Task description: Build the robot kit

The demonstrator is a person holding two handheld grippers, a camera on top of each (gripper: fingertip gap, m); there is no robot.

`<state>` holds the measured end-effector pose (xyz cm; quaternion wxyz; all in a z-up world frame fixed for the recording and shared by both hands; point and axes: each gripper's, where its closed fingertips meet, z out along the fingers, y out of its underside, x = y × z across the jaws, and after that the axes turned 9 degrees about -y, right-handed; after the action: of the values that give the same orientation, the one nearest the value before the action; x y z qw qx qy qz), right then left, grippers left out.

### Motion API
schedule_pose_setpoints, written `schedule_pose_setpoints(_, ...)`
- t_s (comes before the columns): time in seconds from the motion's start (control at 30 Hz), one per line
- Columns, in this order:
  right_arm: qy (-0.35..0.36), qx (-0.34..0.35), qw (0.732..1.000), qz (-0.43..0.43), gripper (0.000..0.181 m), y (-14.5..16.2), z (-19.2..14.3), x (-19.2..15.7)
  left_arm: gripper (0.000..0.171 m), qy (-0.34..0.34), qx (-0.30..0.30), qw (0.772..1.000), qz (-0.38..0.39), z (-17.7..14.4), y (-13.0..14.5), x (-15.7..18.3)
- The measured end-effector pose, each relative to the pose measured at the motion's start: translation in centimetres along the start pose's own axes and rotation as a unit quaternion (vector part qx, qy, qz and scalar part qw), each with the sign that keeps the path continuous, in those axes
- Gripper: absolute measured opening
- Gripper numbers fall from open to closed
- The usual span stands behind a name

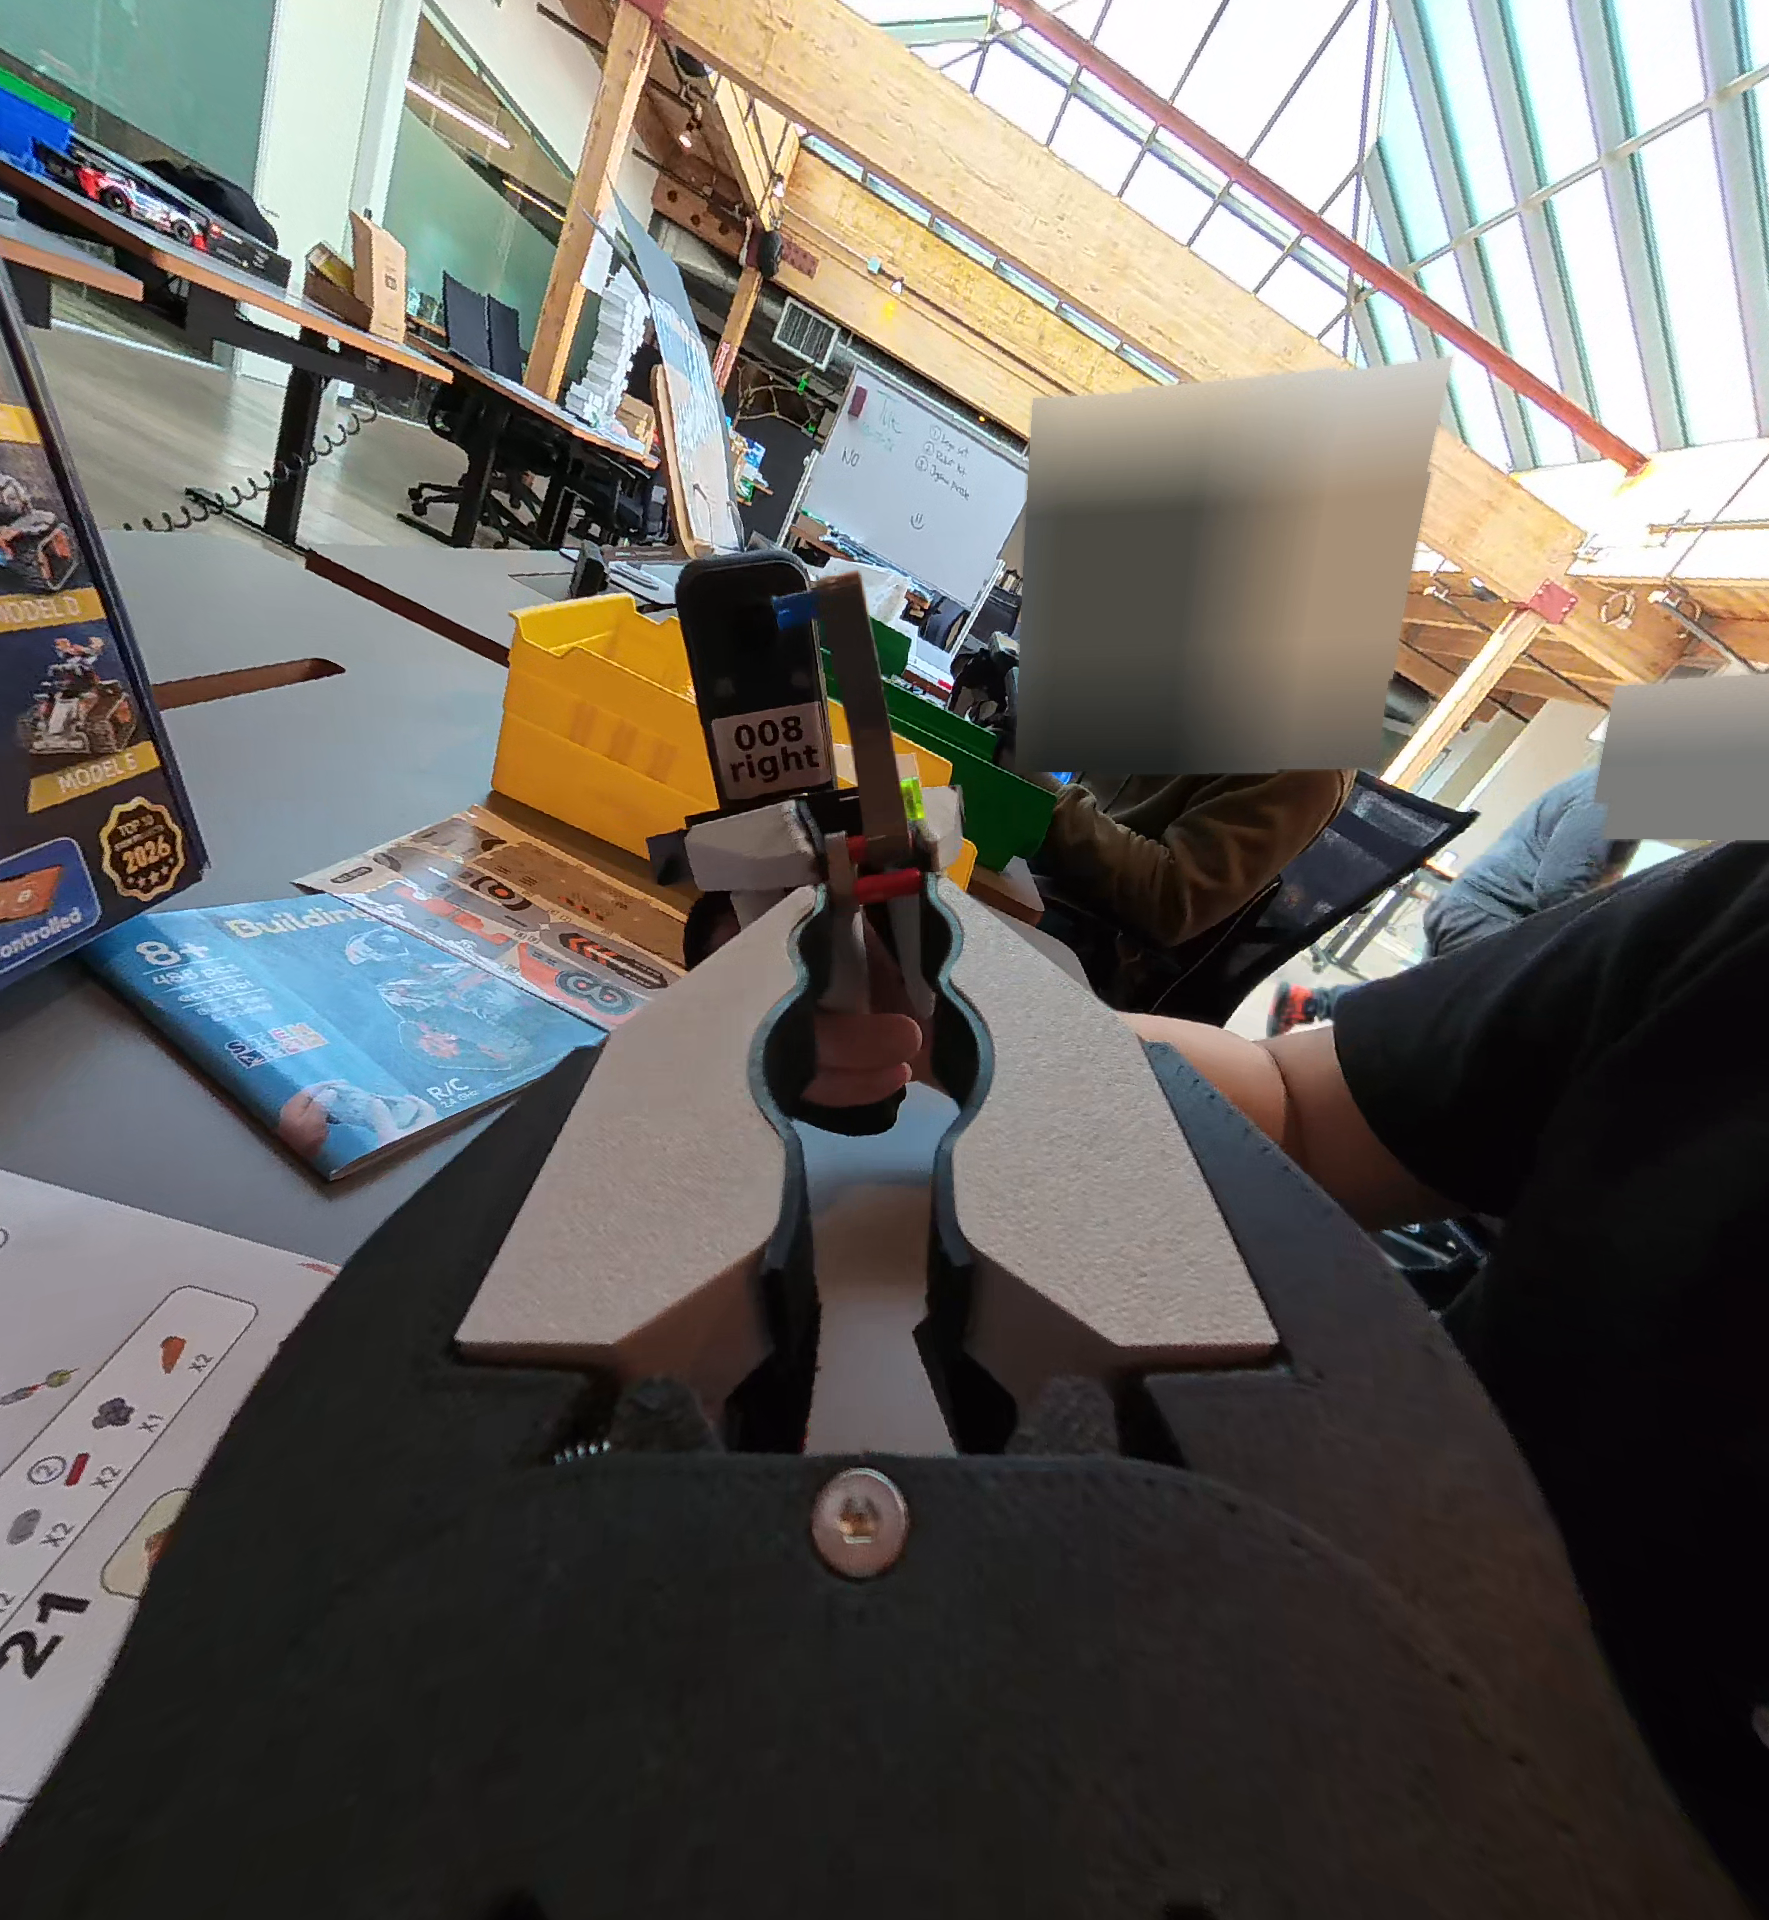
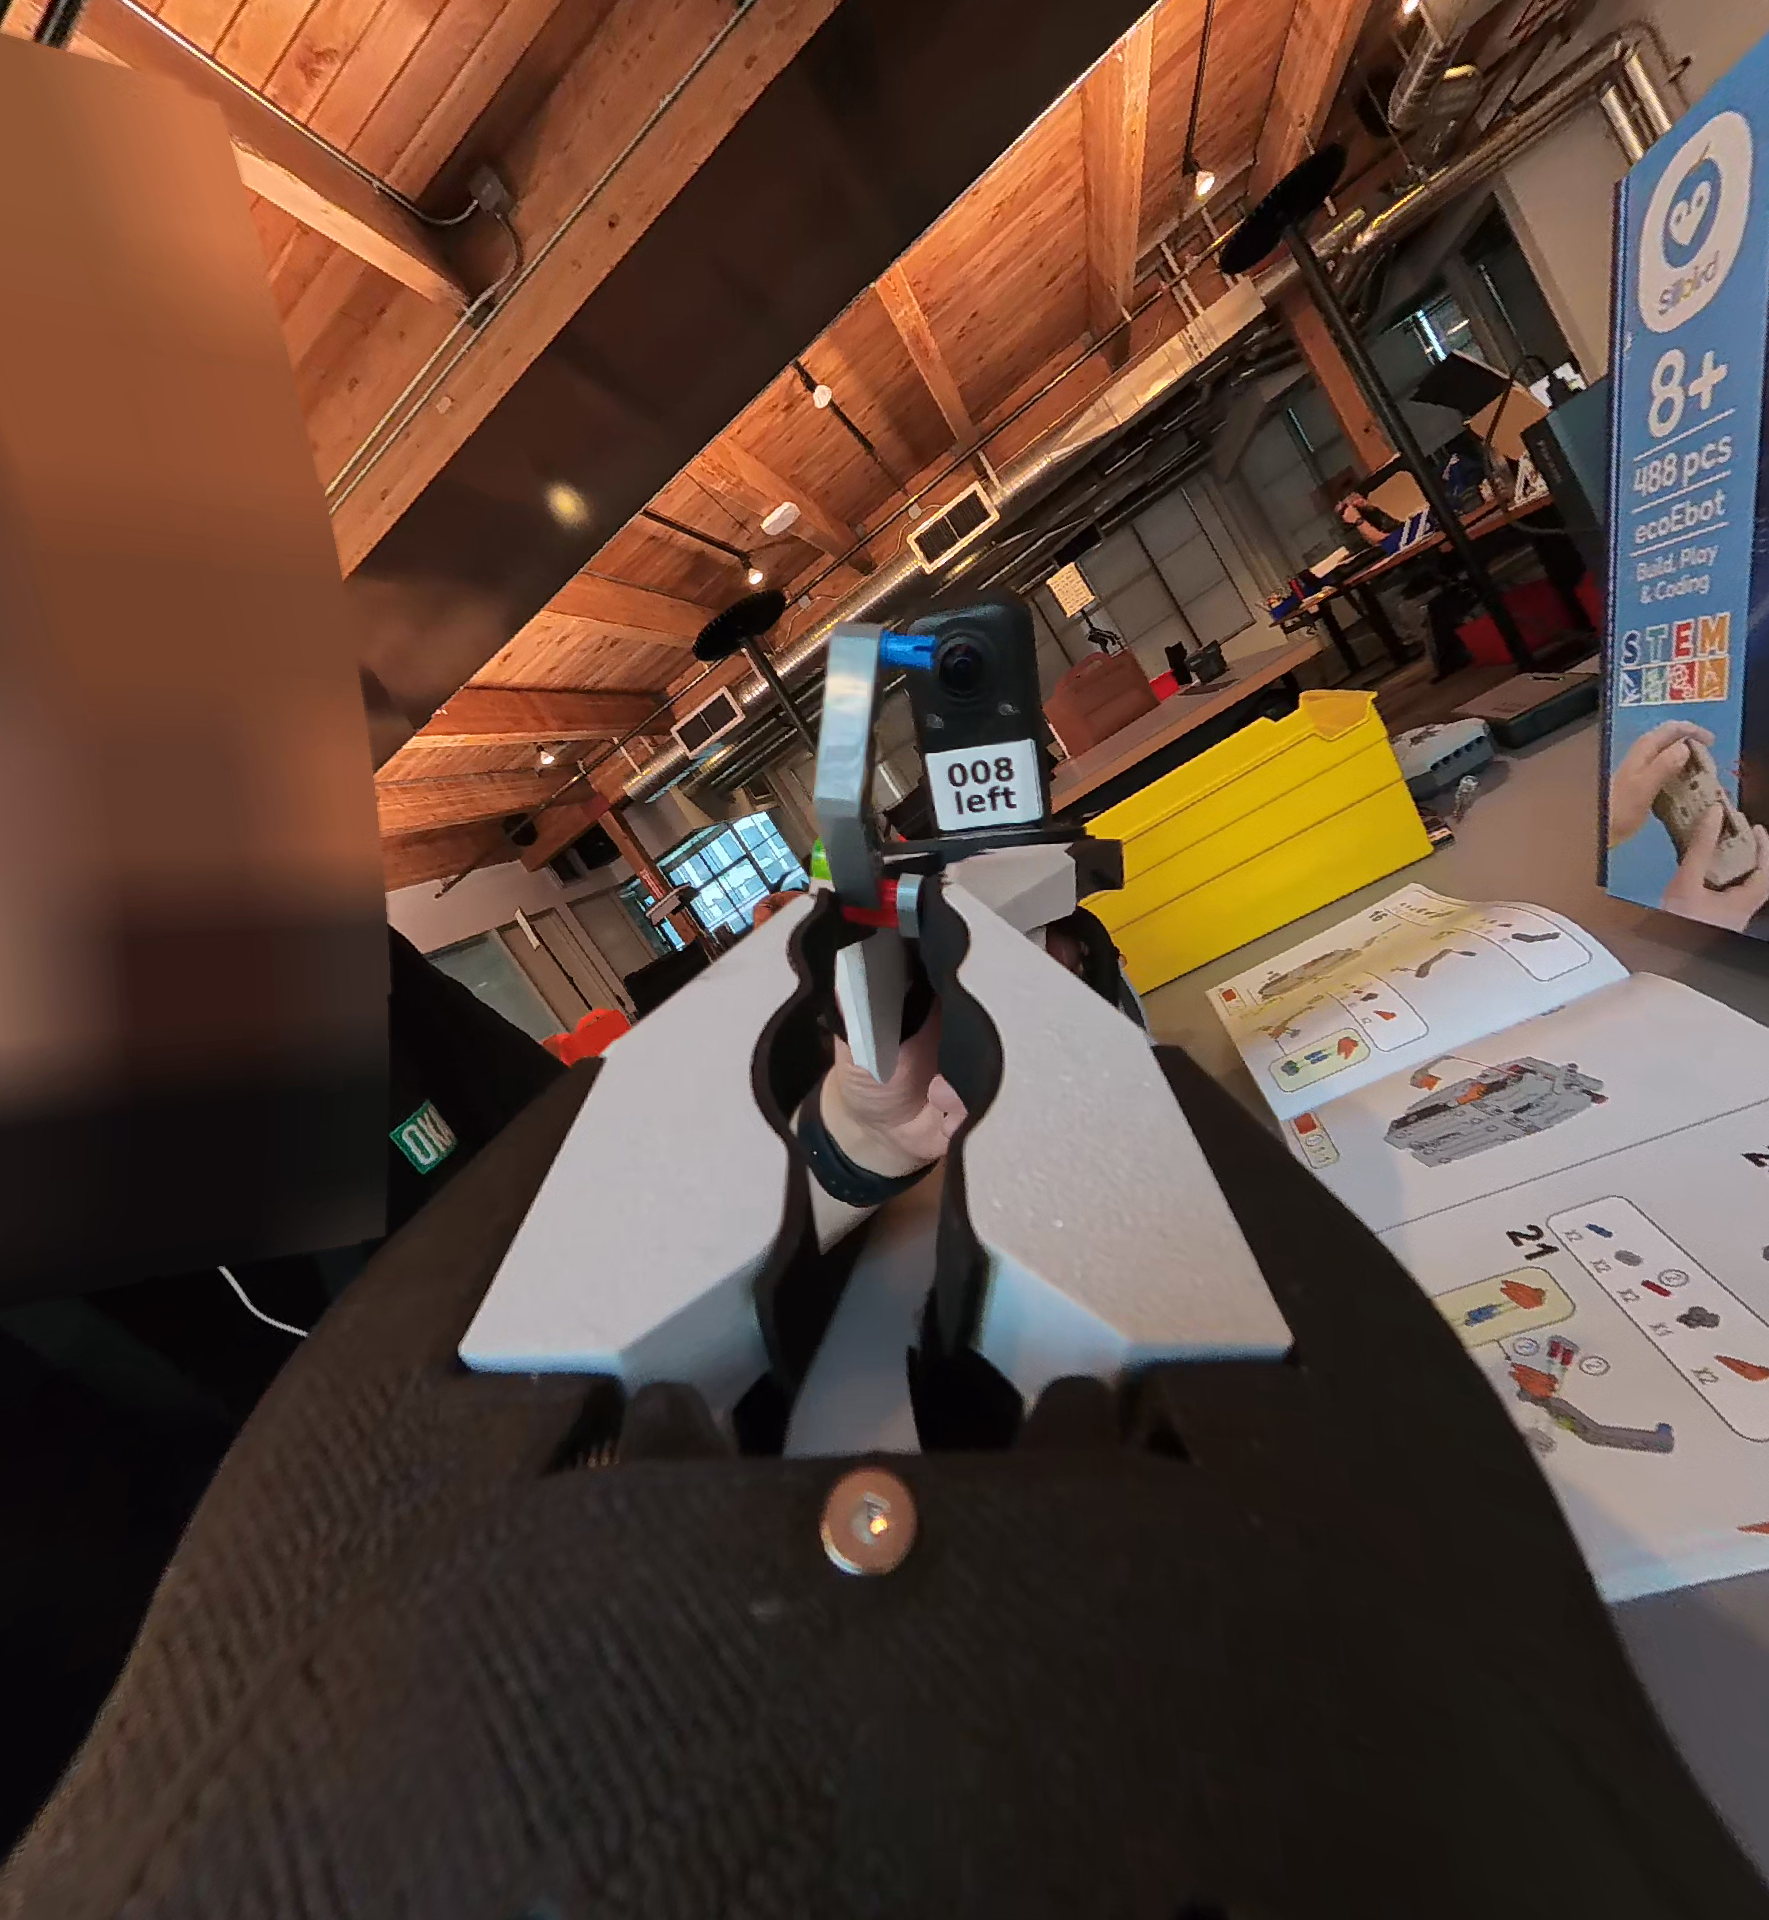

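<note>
A small brick assembly [image 1: 852,717] is held in the air between my two grippers, which face each other. It is a grey angled beam with a blue pin [image 1: 793,613] at its top, red pins [image 1: 882,886] and a green piece [image 1: 911,800] near its base. My left gripper [image 1: 867,904] is shut on its lower end. In the right wrist view my right gripper [image 2: 875,914] is shut on the same beam [image 2: 847,748], with the blue pin [image 2: 906,649] on top. Each view shows the other gripper's camera right behind the assembly.
On the grey table lie an open instruction booklet [image 2: 1586,1143], a blue booklet [image 1: 340,1029] and a sticker sheet [image 1: 527,904]. A kit box [image 1: 18,623] stands at the left. A yellow bin [image 1: 589,727] and a green bin [image 1: 963,769] stand behind. A person [image 1: 1171,852] sits beyond. The tips of both grippers are at nearly the same place.
</note>
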<state>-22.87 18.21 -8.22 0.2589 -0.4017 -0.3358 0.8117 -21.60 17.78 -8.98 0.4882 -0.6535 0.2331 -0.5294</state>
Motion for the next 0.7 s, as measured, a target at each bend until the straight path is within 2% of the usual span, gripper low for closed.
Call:
schedule_pose_setpoints(0.13, -0.018, 0.01, 1.0, 0.024, 0.018, -0.19, 0.05, -0.36, 0.012, 0.016, 0.007, 1.0, -0.019, -0.04, -0.24, 0.25)
schedule_pose_setpoints(0.7, 0.001, -0.005, 0.999, 0.033, 0.016, 0.1, -0.34, 0.09, 0.012, 0.01, -0.003, 1.0, -0.023, 0.23, 0.22, -0.04)
